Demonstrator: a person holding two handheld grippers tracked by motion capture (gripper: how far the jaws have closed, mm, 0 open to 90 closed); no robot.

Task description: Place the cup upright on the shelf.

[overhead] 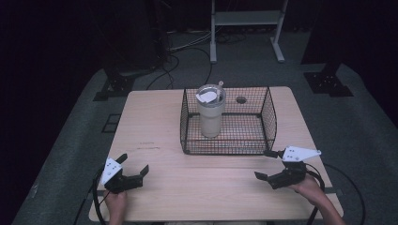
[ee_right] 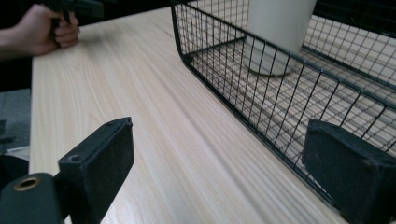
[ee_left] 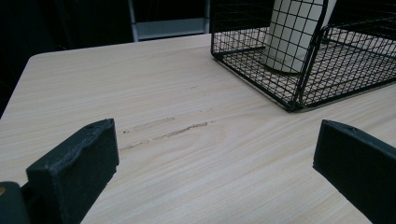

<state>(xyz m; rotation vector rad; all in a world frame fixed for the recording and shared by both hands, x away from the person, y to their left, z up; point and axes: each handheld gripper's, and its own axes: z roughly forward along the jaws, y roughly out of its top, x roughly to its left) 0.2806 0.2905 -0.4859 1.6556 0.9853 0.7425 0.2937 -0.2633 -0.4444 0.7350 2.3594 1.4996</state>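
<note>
Tumbler (overhead: 210,114) upright in the left part of the wire basket (overhead: 270,119), mid-desk (overhead: 155,126) toward the far edge, lid and straw on top. Well apart from it, near the front edge: left gripper (overhead: 135,165) with jaws wide, holding nothing; right gripper (overhead: 265,164) likewise wide and empty, just beside the basket's near right corner.

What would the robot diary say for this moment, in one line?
left gripper: open, above table | right gripper: open, near basket | cup: upright in basket, untouched
</note>
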